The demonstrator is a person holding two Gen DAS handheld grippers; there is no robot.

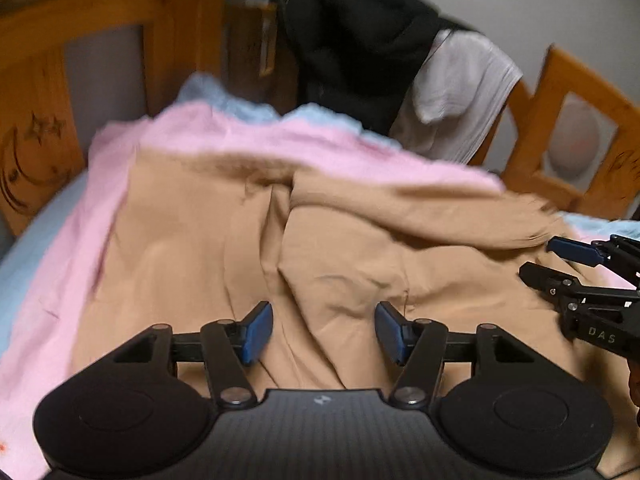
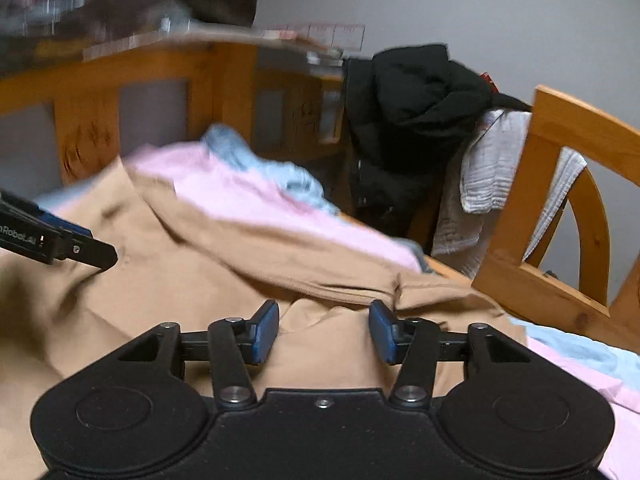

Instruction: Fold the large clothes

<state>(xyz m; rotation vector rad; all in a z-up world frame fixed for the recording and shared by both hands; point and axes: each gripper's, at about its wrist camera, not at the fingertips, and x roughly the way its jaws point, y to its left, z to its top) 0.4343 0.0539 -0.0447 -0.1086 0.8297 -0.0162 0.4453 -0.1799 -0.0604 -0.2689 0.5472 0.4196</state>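
Tan garment (image 1: 192, 232) lies spread on the bed over a pink sheet (image 1: 68, 248), one flap already thrown across its middle, creases everywhere. Left gripper (image 1: 324, 332) hangs over the garment's near edge, jaws apart, nothing between the pads. Right gripper (image 2: 324, 332) sits just beside it over the same cloth, jaws likewise apart and empty. My read: first fold laid, remaining folds and smoothing not yet done. Black clothes (image 1: 360, 40) hang beyond the garment.

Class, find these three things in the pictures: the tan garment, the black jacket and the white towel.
tan garment (image 1: 192, 240): left wrist view, on its flat left part.
black jacket (image 2: 416, 92): right wrist view, on its upper bulk.
white towel (image 1: 460, 84): left wrist view, on its draped middle.
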